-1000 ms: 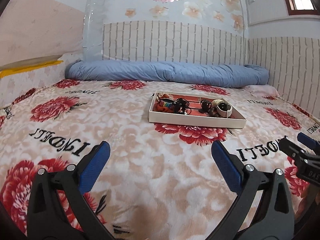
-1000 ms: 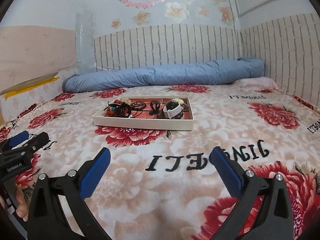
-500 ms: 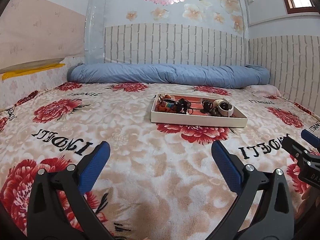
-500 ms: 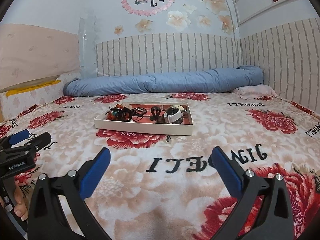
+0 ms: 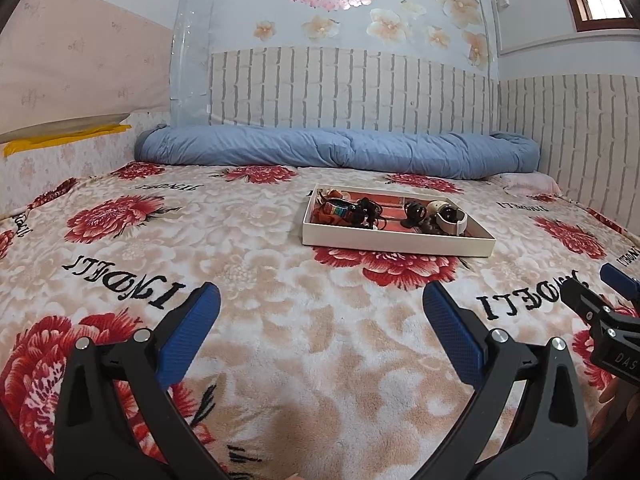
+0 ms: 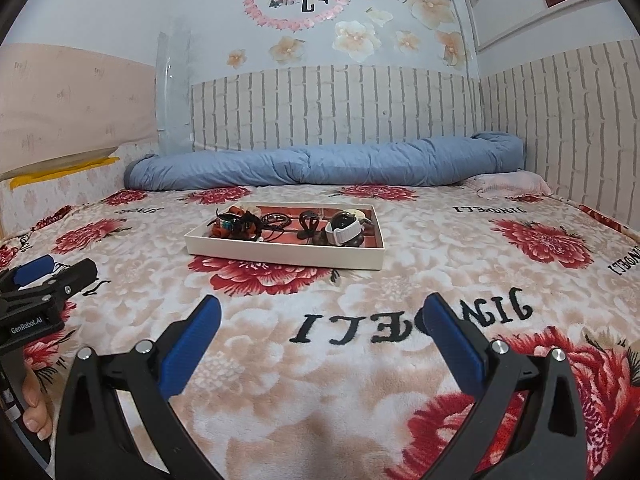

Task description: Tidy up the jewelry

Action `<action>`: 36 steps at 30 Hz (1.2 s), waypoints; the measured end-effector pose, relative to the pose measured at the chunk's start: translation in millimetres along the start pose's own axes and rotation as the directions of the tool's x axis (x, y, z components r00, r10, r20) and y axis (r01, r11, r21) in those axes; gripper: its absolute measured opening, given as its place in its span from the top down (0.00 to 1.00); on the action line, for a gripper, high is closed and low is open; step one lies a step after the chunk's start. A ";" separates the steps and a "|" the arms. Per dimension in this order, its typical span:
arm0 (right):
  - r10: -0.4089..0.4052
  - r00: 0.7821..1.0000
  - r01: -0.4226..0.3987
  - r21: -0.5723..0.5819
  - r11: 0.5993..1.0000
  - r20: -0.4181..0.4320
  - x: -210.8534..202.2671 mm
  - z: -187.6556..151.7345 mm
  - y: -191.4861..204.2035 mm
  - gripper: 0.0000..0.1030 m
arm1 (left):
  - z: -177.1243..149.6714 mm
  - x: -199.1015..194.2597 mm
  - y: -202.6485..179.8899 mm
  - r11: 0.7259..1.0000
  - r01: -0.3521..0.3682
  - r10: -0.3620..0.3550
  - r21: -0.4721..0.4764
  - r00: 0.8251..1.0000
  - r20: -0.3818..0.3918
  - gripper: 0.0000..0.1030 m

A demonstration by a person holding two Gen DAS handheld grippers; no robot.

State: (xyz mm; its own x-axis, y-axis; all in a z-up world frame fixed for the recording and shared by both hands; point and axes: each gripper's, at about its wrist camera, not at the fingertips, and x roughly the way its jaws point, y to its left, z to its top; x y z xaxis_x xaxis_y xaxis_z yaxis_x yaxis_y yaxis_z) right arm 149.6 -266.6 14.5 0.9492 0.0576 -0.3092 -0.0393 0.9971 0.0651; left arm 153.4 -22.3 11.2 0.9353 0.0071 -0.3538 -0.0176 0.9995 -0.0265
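Both spread wide and empty: left gripper (image 5: 320,312) and right gripper (image 6: 322,320), ribbed blue pads over plush rose-print fleece blanket (image 5: 280,320). Ahead, well apart, shallow cream rectangular cardboard tray (image 6: 280,250) holds tangled beaded bracelets (image 6: 236,224) and a white-strapped watch (image 6: 344,232).

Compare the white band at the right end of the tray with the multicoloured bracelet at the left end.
The white band is plain, wide and pale; the multicoloured bracelet is striped in several colours. The white band sits around a dark piece, while the multicoloured bracelet lies tangled among dark cords. Both lie inside the tray, far ahead of both open grippers.
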 end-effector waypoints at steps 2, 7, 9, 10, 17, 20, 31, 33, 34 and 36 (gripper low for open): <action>0.000 1.000 0.000 0.000 1.000 -0.002 0.5 -0.4 -0.2 0.04 | 0.9 0.4 0.2 1.000 0.000 0.000 -0.001 1.000 0.003 0.05; -0.003 1.000 0.003 0.000 1.000 0.001 0.8 -1.7 -1.0 0.04 | 0.9 -0.6 0.0 1.000 -0.002 0.002 -0.001 1.000 0.007 0.05; -0.004 1.000 0.004 -0.001 1.000 0.001 0.7 -1.7 -0.9 0.04 | 0.9 -0.8 0.1 1.000 -0.004 0.004 0.000 1.000 0.010 0.05; -0.004 1.000 0.004 -0.002 1.000 0.002 0.5 -1.8 -1.2 0.04 | 0.9 -1.8 -0.1 1.000 -0.005 0.005 0.001 1.000 0.012 0.05; -0.003 1.000 0.003 0.000 1.000 0.001 0.7 -1.3 -0.6 0.04 | 1.2 -4.0 -1.7 1.000 -0.012 0.012 0.011 1.000 0.020 0.05; -0.003 1.000 0.003 0.000 1.000 0.002 0.5 -1.2 -0.6 0.04 | 1.2 -4.1 -2.0 1.000 -0.012 0.012 0.012 1.000 0.021 0.05; -0.005 1.000 0.005 0.000 1.000 0.003 0.1 -1.2 -1.5 0.04 | 0.7 -4.6 -4.6 0.999 -0.012 0.011 0.031 1.000 0.029 0.05; -0.005 1.000 0.005 0.002 1.000 0.002 0.4 -1.2 -2.8 0.04 | 0.3 -4.7 -4.6 0.999 -0.011 0.010 0.034 0.999 0.030 0.05; -0.005 1.000 0.005 0.000 1.000 0.002 0.1 -1.1 -2.5 0.04 | 0.5 -3.9 -3.7 0.999 -0.011 0.010 0.034 1.000 0.029 0.05; -0.005 1.000 0.005 -0.001 1.000 0.004 0.0 -1.2 -3.1 0.04 | 0.3 -4.6 -4.0 0.999 -0.010 0.009 0.032 1.000 0.029 0.05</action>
State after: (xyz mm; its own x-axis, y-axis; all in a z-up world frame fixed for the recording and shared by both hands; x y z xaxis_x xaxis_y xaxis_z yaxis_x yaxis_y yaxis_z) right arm 149.3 -269.6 13.2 0.9507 0.0525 -0.3055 -0.0349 0.9974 0.0630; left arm 149.2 -26.4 13.3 0.9448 0.0174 -0.3271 -0.0160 0.9998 0.0068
